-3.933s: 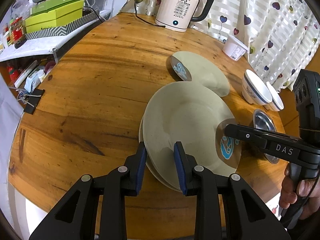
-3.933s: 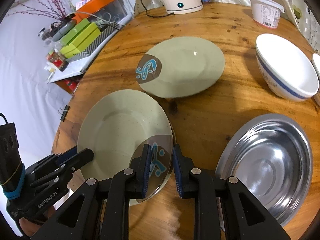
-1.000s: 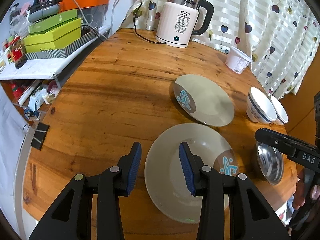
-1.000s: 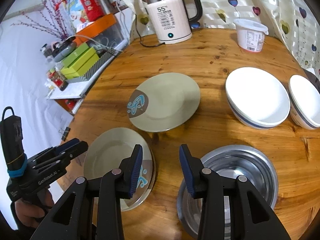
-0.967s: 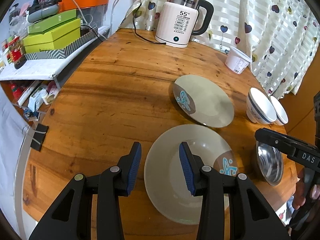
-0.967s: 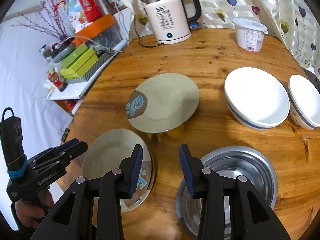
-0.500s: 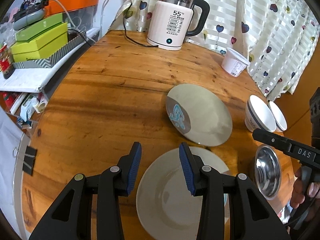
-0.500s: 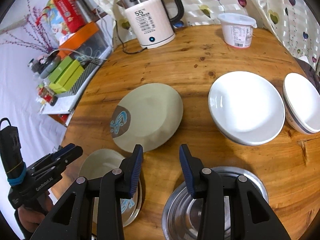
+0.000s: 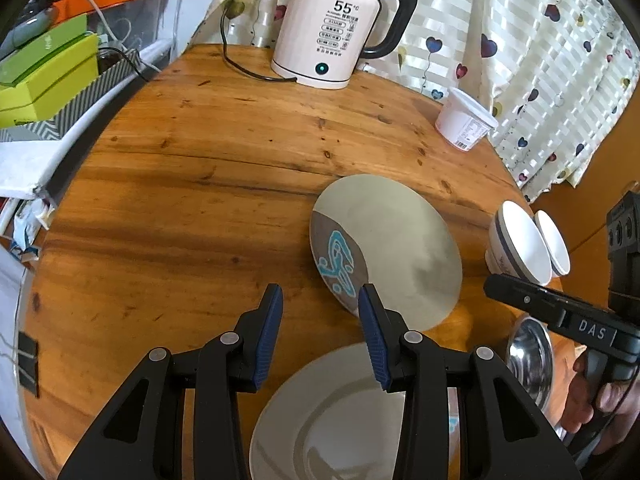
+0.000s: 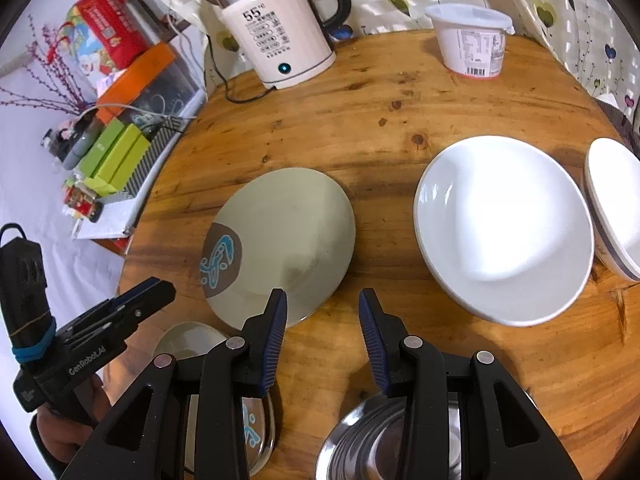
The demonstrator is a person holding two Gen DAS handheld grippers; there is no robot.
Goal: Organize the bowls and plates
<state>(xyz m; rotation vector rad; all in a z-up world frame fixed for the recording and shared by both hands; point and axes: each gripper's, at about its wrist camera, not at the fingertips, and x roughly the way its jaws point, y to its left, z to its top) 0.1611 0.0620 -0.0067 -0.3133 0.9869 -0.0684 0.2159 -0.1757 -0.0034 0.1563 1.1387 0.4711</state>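
Plates (image 9: 328, 420) lie stacked, released; both grippers' jaws now gape empty above.

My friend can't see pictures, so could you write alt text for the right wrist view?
An open, empty hand-held gripper hovers over a round wooden table, pointing between a grey-green plate and a white bowl. A steel bowl lies below it; a kettle and tub stand behind.

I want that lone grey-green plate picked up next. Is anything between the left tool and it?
Nothing visible. The left tool, jaws open and empty, faces the grey-green plate across bare wooden table; the plate stack lies beneath it.
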